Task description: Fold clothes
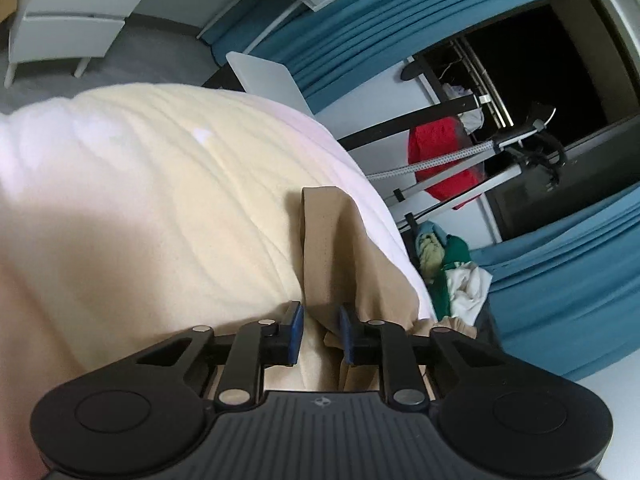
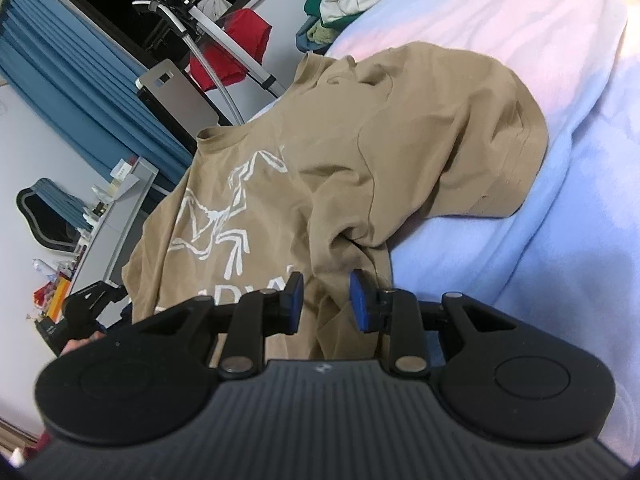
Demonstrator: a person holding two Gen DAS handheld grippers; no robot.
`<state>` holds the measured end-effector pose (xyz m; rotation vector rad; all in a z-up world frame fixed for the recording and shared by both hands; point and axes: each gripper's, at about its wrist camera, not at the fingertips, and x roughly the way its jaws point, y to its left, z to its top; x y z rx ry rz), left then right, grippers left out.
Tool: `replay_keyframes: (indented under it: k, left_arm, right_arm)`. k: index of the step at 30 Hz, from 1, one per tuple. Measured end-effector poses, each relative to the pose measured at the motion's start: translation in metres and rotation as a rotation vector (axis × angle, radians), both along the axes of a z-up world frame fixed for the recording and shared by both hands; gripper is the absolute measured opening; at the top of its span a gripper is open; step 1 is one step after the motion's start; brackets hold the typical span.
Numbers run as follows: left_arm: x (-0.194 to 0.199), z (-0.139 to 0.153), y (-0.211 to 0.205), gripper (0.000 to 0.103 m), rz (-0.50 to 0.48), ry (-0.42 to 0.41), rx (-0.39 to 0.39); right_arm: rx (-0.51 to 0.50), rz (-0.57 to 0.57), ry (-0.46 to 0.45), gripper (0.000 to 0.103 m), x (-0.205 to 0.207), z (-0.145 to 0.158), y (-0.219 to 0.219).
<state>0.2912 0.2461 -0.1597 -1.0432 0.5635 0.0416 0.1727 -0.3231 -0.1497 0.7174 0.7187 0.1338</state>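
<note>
I see the tan cotton T-shirt (image 2: pixel 360 152) on the pastel-blanketed bed (image 2: pixel 560 240), teal pleated curtains (image 1: pixel 400 20) behind; both my left hand-held gripper (image 1: pixel 321 334) and right hand-held gripper (image 2: pixel 326 300) stand part-open astride its fabric.

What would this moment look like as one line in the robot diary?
step: fold clothes | item: tan T-shirt crumpled on bed | left tool: open, shirt fabric between pads | right tool: open over shirt | fold: not yet done
</note>
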Motion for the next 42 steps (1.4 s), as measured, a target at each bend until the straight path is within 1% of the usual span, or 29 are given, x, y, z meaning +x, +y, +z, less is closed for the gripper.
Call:
replay_keyframes:
  k: [1, 2, 3, 4, 6, 8, 11, 12, 14, 17, 23, 25, 28, 29, 32, 34, 35, 36, 37, 38, 39, 40, 41, 42]
  left_arm:
    - [-0.001, -0.001, 0.001, 0.020, -0.006, -0.015, -0.027]
    - [-0.002, -0.003, 0.003, 0.022, -0.011, -0.030, -0.071]
    - [-0.003, -0.006, 0.004, 0.028, -0.013, -0.038, -0.120]
    - [-0.002, -0.009, 0.005, 0.032, -0.014, -0.036, -0.145]
    - [0.004, -0.013, 0.005, 0.036, -0.020, -0.029, -0.157]
    - [0.008, -0.014, 0.002, 0.041, -0.031, -0.032, -0.151]
    - [0.012, -0.012, -0.004, 0.031, -0.034, -0.026, -0.116]
    - [0.013, -0.012, -0.005, 0.020, -0.034, -0.019, -0.104]
    - [0.011, -0.014, -0.006, 0.008, -0.028, 0.007, -0.104]
    - [0.007, -0.006, -0.001, 0.006, -0.030, 0.057, -0.097]
    - [-0.002, 0.042, 0.026, 0.005, -0.105, 0.183, 0.011]
    - [-0.010, 0.054, 0.030, 0.005, -0.121, 0.206, 0.055]
    - [-0.019, 0.054, 0.030, 0.005, -0.121, 0.240, 0.090]
    - [-0.022, 0.051, 0.029, 0.006, -0.115, 0.248, 0.086]
    - [-0.026, 0.036, 0.028, 0.011, -0.078, 0.257, 0.017]
    - [-0.034, 0.025, 0.030, 0.022, -0.047, 0.256, -0.055]
    - [-0.039, 0.022, 0.032, 0.034, -0.034, 0.249, -0.091]
    - [-0.042, 0.019, 0.033, 0.044, -0.023, 0.236, -0.138]
    - [-0.045, 0.016, 0.034, 0.049, -0.014, 0.222, -0.180]
    - [-0.048, 0.012, 0.034, 0.057, -0.008, 0.205, -0.219]
    - [-0.051, 0.009, 0.033, 0.059, -0.002, 0.190, -0.253]
    - [-0.052, 0.006, 0.031, 0.059, 0.004, 0.180, -0.277]
    - [-0.051, 0.002, 0.029, 0.058, 0.009, 0.174, -0.293]
    - [-0.050, -0.001, 0.027, 0.055, 0.014, 0.168, -0.308]
  right_arm:
    - [-0.005, 0.002, 0.000, 0.029, 0.001, 0.000, 0.001]
    - [-0.010, 0.003, 0.000, 0.029, 0.001, 0.000, 0.001]
    - [-0.016, 0.004, -0.001, 0.029, 0.001, 0.000, 0.002]
    - [-0.018, 0.007, -0.002, 0.029, 0.001, 0.000, 0.003]
    - [-0.024, 0.014, -0.003, 0.029, 0.002, 0.000, 0.005]
    - [-0.031, 0.019, -0.004, 0.029, 0.001, 0.000, 0.006]
    - [-0.040, 0.023, -0.006, 0.029, 0.000, 0.001, 0.007]
    - [-0.041, 0.023, -0.006, 0.029, 0.000, 0.000, 0.007]
    - [-0.041, 0.021, -0.005, 0.029, -0.001, -0.001, 0.006]
    - [-0.040, 0.019, 0.000, 0.029, 0.000, -0.002, 0.006]
    - [-0.044, 0.021, -0.002, 0.029, -0.001, -0.001, 0.008]
    - [-0.041, 0.020, -0.001, 0.029, -0.001, -0.001, 0.008]
    - [-0.039, 0.017, -0.001, 0.029, -0.001, -0.001, 0.008]
    - [-0.041, 0.017, -0.001, 0.029, -0.001, -0.001, 0.008]
    - [-0.046, 0.018, -0.002, 0.029, -0.001, 0.000, 0.009]
    - [-0.045, 0.016, -0.002, 0.029, -0.001, 0.001, 0.008]
    - [-0.042, 0.015, -0.001, 0.029, -0.002, 0.001, 0.008]
    - [-0.040, 0.013, -0.001, 0.029, -0.002, 0.001, 0.007]
    - [-0.037, 0.012, 0.000, 0.029, -0.002, 0.001, 0.007]
    - [-0.037, 0.012, -0.002, 0.029, -0.003, 0.001, 0.006]
    - [-0.035, 0.013, -0.002, 0.029, -0.003, 0.001, 0.006]
    - [-0.033, 0.014, -0.003, 0.029, -0.003, 0.002, 0.006]
    - [-0.032, 0.015, -0.003, 0.029, -0.002, 0.002, 0.006]
    - [-0.032, 0.017, -0.004, 0.029, -0.002, 0.002, 0.006]
